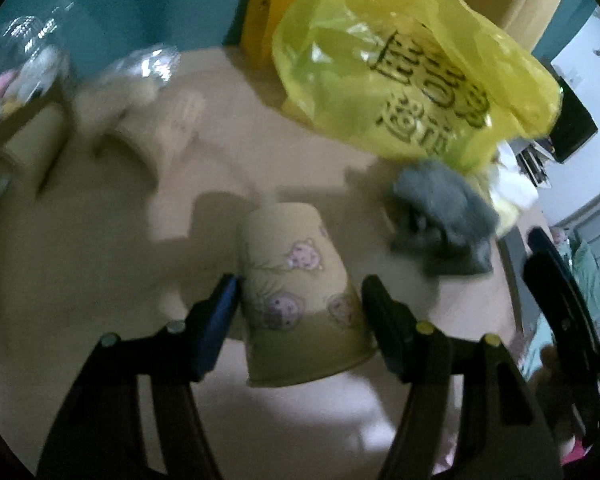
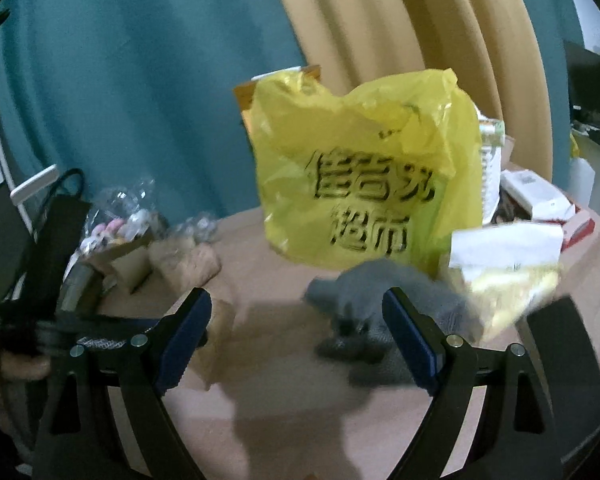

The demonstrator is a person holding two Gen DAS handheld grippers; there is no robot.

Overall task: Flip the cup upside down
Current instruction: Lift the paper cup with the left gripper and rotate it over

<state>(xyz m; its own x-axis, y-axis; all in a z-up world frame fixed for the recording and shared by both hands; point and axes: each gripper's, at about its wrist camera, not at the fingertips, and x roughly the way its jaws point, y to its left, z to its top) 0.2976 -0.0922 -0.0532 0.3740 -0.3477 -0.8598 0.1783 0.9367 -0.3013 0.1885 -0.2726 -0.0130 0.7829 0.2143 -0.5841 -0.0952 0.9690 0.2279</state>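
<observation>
With cup [image 1: 300,296] inverted, lower centre, between my left gripper [image 1: 298,300] fingers, pinch uncertain, I'd set down; right gripper [image 2: 296,332] spread, empty.

Beyond the right fingers, the yellow plastic bag [image 2: 364,184] bears black Chinese print ending in "超市"; the upper line is too blurred to read.

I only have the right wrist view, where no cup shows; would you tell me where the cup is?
Observer: The paper cup sits between the fingers of the left gripper, seen only in the left wrist view.
Operator: Which way up is it?
Observer: Upside down, tilted; its wide rim is nearest the camera, its narrow base points away.
Operator: Is it gripped?
Observer: The left finger touches the cup wall; whether the right one does is unclear.
</observation>
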